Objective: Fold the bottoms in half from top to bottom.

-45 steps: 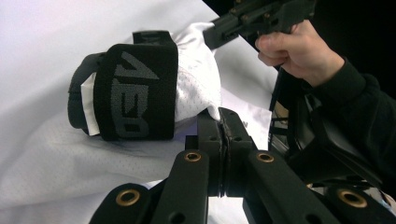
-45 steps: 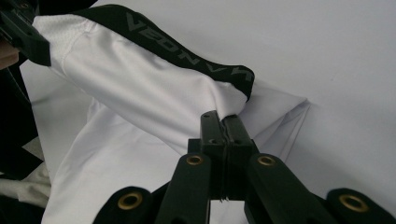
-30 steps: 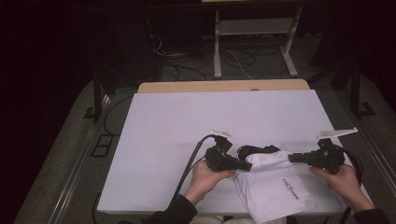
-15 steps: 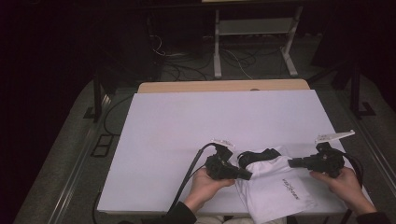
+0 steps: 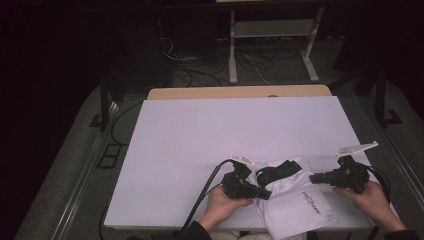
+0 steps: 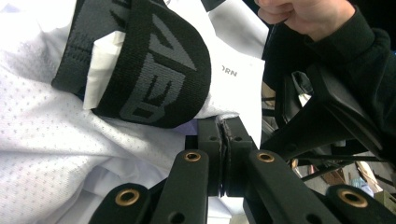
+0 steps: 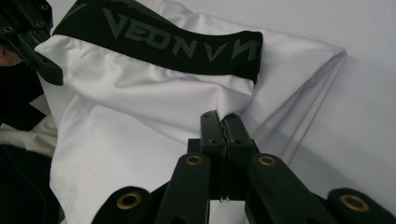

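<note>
Bare table [image 5: 210, 135] beyond the white garment [image 5: 295, 205] lies open.

One white garment [image 5: 295, 200] with one black waistband [image 5: 277, 169], two grippers, one white table [image 5: 210, 145], two hands.

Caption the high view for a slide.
Both grippers, left and right, pinch white shorts at the table's near edge.

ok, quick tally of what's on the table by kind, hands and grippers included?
White garment with black waistband: 1
Grippers: 2, left gripper, right gripper, both with jaws shut on the garment
Hands: 2, left hand, right hand
Total: 5
</note>
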The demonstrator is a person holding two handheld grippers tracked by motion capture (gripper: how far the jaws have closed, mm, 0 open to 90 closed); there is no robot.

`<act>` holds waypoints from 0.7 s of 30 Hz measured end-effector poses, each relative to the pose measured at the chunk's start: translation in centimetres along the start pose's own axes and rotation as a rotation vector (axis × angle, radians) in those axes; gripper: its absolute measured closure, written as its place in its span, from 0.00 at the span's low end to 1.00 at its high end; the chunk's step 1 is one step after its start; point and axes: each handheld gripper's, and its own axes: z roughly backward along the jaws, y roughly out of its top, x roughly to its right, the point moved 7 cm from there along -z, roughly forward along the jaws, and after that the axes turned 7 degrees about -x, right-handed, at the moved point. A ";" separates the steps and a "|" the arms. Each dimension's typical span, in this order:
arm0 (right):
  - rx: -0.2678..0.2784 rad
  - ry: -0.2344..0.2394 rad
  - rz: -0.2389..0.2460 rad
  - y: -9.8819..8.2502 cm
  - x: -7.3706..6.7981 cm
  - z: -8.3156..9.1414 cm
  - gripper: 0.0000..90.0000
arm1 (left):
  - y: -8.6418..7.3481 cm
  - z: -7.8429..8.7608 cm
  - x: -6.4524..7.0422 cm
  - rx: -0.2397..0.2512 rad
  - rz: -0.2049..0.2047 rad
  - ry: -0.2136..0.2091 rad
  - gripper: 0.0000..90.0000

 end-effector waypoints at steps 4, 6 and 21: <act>-0.019 0.013 -0.007 -0.3 -0.1 -0.1 0.97 | -0.4 -0.4 -0.1 -0.008 -0.002 0.007 0.96; -0.033 0.014 -0.003 -0.4 -0.2 -0.2 0.91 | -0.6 -0.6 -0.2 -0.012 -0.004 0.013 0.96; 0.016 0.002 -0.007 1.9 -0.8 -0.2 0.51 | -1.3 -1.4 -0.4 -0.023 -0.016 0.038 0.96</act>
